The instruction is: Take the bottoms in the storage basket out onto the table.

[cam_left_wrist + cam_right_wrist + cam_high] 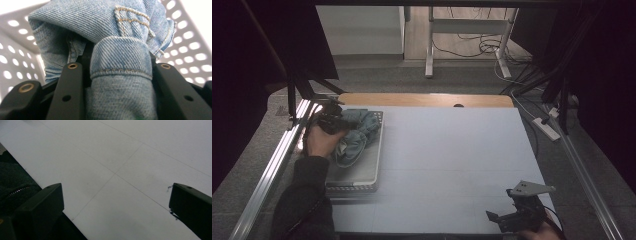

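Your white surface [452,165] spreads wide, bare across its middle. At its 9 o'clock edge sits the perforated basket [362,172], and in the basket's far end, toward 11 o'clock, lie the bunched jeans [359,132]. Your left claw [331,121] is clamped on a thick fold of those jeans [120,75], denim squeezed between the 2 jaws. Your right claw [512,217] waits at 5 o'clock, jaws spread wide over bare surface [120,165], gripping nothing.
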`<state>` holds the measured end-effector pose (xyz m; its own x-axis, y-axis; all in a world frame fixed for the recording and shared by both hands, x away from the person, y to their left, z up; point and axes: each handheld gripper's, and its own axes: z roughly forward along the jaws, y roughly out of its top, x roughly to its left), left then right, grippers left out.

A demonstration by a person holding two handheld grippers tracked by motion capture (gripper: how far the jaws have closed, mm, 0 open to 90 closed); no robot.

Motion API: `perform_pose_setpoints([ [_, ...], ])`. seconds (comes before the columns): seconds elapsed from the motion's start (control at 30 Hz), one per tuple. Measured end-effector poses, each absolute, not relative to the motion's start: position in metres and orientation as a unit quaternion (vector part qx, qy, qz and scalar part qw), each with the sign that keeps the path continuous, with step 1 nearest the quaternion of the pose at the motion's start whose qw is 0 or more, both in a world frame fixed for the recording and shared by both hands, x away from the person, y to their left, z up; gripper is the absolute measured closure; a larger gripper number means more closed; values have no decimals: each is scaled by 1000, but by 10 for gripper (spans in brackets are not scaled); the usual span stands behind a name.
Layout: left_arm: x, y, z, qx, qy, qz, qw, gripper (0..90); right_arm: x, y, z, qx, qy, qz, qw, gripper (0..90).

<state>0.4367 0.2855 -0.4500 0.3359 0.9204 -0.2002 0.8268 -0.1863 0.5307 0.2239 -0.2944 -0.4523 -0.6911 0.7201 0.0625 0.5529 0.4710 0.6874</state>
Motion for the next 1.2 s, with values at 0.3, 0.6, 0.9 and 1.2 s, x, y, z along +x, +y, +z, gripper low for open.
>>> perform_pose_setpoints([
  [0.3,423,282,-416,764,546,108,327,606,224,-294,-452,375,849,353,118,2],
  [0.6,414,278,-396,761,529,116,357,607,224,-295,-452,375,849,354,118,2],
  [0.9,407,270,-380,762,511,116,381,607,224,-295,-452,376,848,354,118,2],
  [1.2,399,248,-363,775,475,123,398,606,224,-295,-452,375,848,355,119,2],
])
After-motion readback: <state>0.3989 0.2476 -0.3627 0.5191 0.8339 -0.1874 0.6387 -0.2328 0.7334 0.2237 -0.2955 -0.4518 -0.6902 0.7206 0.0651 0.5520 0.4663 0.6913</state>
